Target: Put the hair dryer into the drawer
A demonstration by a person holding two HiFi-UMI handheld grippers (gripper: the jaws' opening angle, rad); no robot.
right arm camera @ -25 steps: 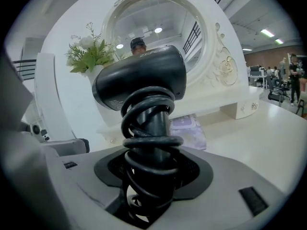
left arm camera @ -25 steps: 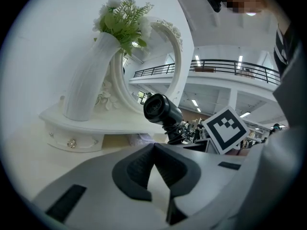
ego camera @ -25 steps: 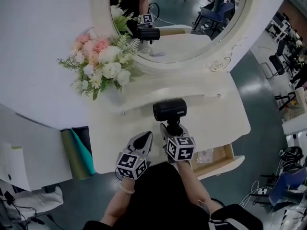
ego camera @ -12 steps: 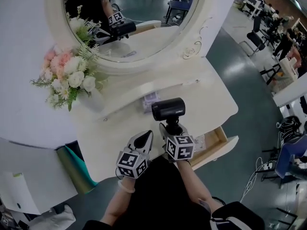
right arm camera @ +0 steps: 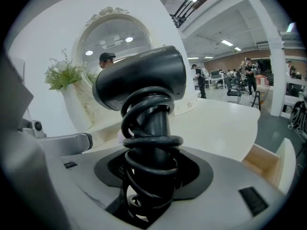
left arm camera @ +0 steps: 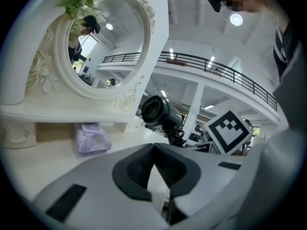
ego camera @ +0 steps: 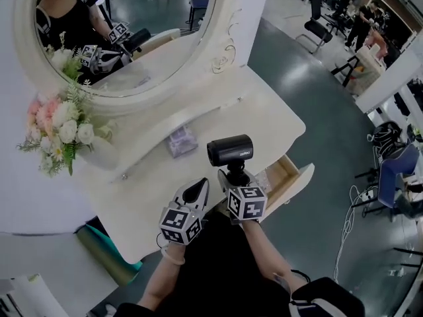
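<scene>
My right gripper (ego camera: 232, 176) is shut on the handle of a black hair dryer (ego camera: 229, 150), which has its cord coiled round the handle. The dryer stands upright above the front of the white dressing table (ego camera: 264, 121). In the right gripper view the coiled handle (right arm camera: 151, 143) rises from between the jaws, with the dryer's body (right arm camera: 144, 78) above. The open wooden drawer (ego camera: 301, 177) juts from the table front just right of the dryer; it shows at lower right as the drawer (right arm camera: 266, 162). My left gripper (ego camera: 198, 189) is shut and empty, just left of the dryer (left arm camera: 160, 111).
A large oval mirror (ego camera: 132, 84) stands at the back of the table. A bouquet in a white vase (ego camera: 59, 127) is at the left, and a purple packet (ego camera: 182, 140) lies under the shelf. A green roll (ego camera: 109, 259) leans below the table. The floor is right of the drawer.
Both grippers and the hair dryer have moved right along the table front, closer to the open drawer. The flowers and mirror have slid left in the view. The grip is unchanged.
</scene>
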